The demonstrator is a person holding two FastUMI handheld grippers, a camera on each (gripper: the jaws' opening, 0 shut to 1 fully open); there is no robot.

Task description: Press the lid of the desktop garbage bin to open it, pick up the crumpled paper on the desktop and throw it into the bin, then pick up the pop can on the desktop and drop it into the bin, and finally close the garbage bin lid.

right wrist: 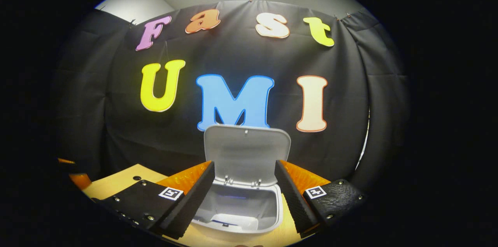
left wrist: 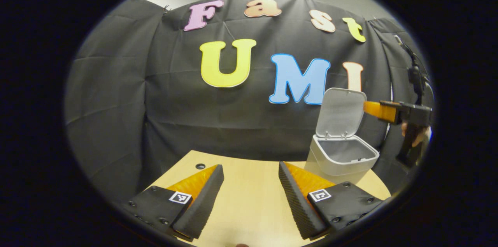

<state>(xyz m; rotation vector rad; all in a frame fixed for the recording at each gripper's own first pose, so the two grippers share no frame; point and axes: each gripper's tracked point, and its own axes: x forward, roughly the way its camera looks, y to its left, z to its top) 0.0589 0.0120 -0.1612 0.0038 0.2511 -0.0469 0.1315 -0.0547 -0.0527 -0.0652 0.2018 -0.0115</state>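
The white desktop bin (left wrist: 342,157) stands at the table's far right with its lid (left wrist: 342,111) swung upright. My left gripper (left wrist: 251,166) is open over bare tabletop, left of the bin, with nothing between its fingers. My right gripper (right wrist: 244,164) is open just above the bin's mouth (right wrist: 241,204), facing the raised lid (right wrist: 247,153). In the left gripper view the right gripper's fingers (left wrist: 379,110) reach level with the lid's right edge, and a hand (left wrist: 412,134) holds that gripper. A pale shape (right wrist: 237,221) lies at the bin's bottom; I cannot tell what it is.
The wooden table (left wrist: 249,208) has a rounded right edge just past the bin and a small dark hole (left wrist: 200,166) near its back left. The black cloth wall hangs close behind the table and the bin.
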